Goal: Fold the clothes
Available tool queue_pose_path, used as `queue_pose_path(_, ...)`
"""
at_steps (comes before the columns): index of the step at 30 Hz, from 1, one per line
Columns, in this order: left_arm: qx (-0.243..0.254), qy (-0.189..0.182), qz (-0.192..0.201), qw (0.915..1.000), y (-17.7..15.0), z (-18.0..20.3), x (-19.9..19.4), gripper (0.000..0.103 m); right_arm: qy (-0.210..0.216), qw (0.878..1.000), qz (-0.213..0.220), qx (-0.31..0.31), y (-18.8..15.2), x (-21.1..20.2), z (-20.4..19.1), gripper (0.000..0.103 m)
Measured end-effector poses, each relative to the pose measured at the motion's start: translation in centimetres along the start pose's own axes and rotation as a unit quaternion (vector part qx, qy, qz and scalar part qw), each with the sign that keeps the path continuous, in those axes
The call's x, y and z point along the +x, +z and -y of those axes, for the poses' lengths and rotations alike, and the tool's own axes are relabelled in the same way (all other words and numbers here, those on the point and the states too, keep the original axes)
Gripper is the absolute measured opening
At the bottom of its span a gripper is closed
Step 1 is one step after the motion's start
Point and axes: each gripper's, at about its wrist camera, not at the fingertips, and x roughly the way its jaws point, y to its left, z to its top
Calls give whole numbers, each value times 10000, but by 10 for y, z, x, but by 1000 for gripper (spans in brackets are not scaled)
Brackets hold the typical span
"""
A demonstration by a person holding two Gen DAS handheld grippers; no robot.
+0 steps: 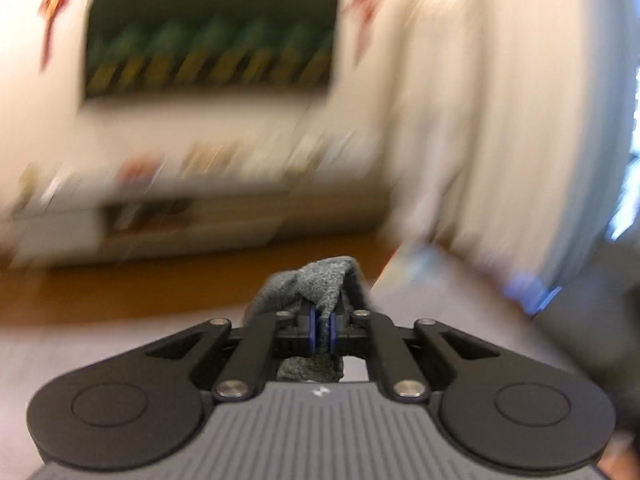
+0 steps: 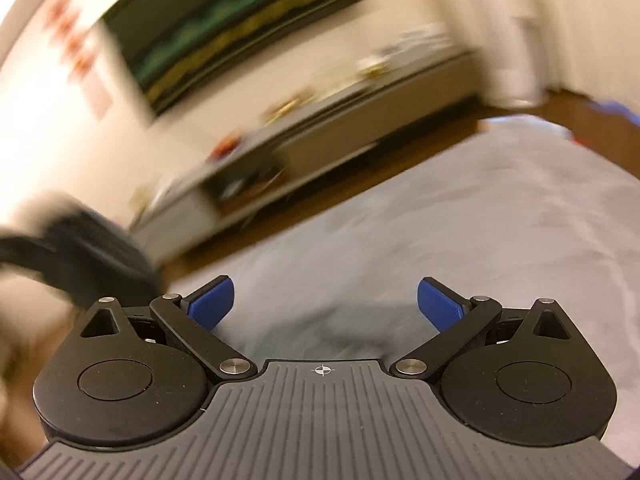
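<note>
My left gripper (image 1: 323, 330) is shut on a bunched fold of grey fleecy cloth (image 1: 320, 284), which sticks up past the blue pads and also shows below them. It is raised above a pale grey bed surface (image 1: 452, 280). In the right wrist view my right gripper (image 2: 325, 304) is open, its blue pads (image 2: 210, 304) wide apart with nothing between them. It hovers over the grey bedsheet (image 2: 460, 232). A dark blurred shape (image 2: 80, 256) at the left edge may be the other gripper or the cloth; I cannot tell which. Both views are motion-blurred.
A low white cabinet (image 1: 192, 220) with small items on top stands along the far wall, under a dark framed picture (image 1: 212, 36). Pale curtains (image 1: 500, 120) hang at the right. Wooden floor (image 1: 140, 284) lies between bed and cabinet.
</note>
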Motion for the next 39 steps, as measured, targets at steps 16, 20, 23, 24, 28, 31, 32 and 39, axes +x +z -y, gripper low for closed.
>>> queue_pose_path(16,-2894,3199,-1440,8906,-200,-248,-142,7,612,9969,-503,23,-6,2,-9,97)
queue_pose_path(20,-2423,2321,-1978,9210,-247,-197,-118,7,783,9888,-936,-857,-38,19,-46,97)
queue_pose_path(23,-2137,1772,-1707,9454,-223,-160,-85,7,716,9884,-799,-1078,-47,15,-55,97)
queue_pose_path(24,-2089,1516,-1545,9537,-207,-151,-77,7,671,9892,-703,-1098,-48,12,-56,97)
queue_pose_path(28,-1629,-194,-1186,9793,-155,-61,-34,10,256,9988,-118,-413,-20,0,-25,97)
queue_pose_path(31,-1207,-1119,-995,9813,-131,8,-16,47,-214,9985,332,370,6,-13,13,97)
queue_pose_path(32,-1141,-1049,-1032,9825,-133,10,-9,67,-380,9959,578,578,13,-22,25,97)
queue_pose_path(39,-987,768,-1652,9783,-188,-36,30,103,-749,9743,2103,288,38,-84,30,98)
